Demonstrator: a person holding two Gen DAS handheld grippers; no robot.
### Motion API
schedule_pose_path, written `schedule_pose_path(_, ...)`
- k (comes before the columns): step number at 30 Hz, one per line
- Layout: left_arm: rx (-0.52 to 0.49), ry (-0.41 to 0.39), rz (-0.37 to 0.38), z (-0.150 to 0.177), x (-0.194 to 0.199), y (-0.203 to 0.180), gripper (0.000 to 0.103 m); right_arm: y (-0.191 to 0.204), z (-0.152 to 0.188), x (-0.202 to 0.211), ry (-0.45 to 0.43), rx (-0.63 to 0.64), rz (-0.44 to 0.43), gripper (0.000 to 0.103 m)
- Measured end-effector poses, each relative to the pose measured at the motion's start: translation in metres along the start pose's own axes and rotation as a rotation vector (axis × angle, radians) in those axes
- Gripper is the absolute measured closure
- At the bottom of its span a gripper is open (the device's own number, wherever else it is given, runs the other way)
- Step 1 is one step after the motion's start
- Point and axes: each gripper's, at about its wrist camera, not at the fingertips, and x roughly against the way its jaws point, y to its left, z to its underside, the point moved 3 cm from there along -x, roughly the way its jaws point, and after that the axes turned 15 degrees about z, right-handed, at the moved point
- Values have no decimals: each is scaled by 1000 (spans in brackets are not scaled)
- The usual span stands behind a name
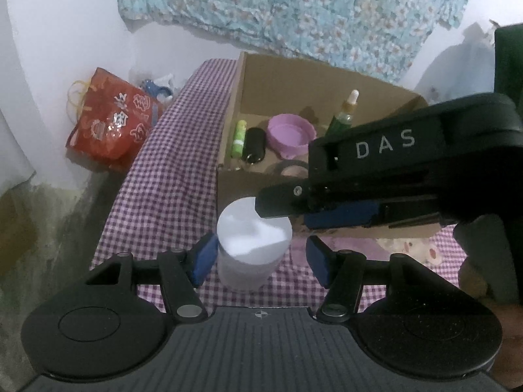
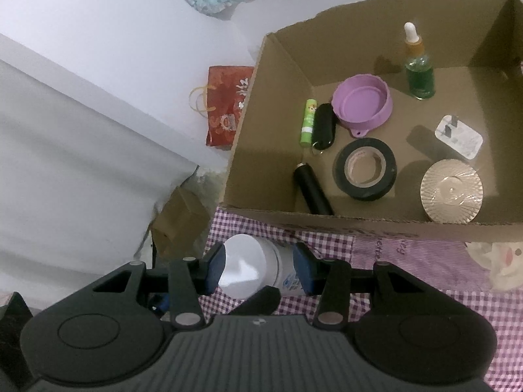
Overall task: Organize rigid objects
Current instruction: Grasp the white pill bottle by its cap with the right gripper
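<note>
**White jar caught between two grippers**

The white jar (image 2: 251, 266) sits on the checked cloth (image 2: 408, 261), just before the cardboard box (image 2: 261, 150). The right gripper (image 2: 258, 269) clamps its sides with both blue pads. The left gripper (image 1: 261, 259) stands wider: one pad touches, the other stays clear.

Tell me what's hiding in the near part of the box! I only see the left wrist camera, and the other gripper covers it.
Observer: A shiny ribbed disc sits in the near right corner.
Operator: Ooh! Anything beside it?
Observer: A white plug lies just behind it.
Operator: And on the left?
Observer: A black tube lies slanted, one end against the near wall.
</note>
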Motion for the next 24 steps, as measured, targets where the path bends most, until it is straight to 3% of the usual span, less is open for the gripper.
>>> schedule_pose_path(13,-13,6,-30,-2,-12,-2,44,4,-4,-13,18,18,8,54)
schedule_pose_path(24,-4,14,-49,-2,-13,0,51,5,0,-20,30,36,-19,55)
